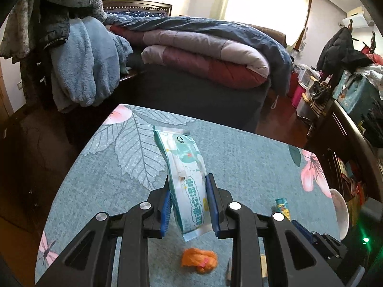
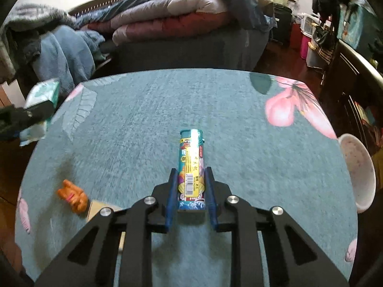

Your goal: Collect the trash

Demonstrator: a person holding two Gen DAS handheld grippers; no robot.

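The left gripper (image 1: 189, 203) is clamped on a wet-wipe packet (image 1: 185, 167), lifted above the floral tablecloth (image 1: 239, 157), presumably so it can be carried off as trash. The right gripper (image 2: 190, 191) is clenched on a lighter (image 2: 191, 165) above the same cloth. An orange crumpled wrapper (image 1: 199, 259) lies on the cloth's near side, uncollected, and a pale bowl (image 2: 357, 167) sits at its right edge

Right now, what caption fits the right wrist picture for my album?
Right tongs pinch a colorful lighter above the flowery table, orange wrapper nearby.
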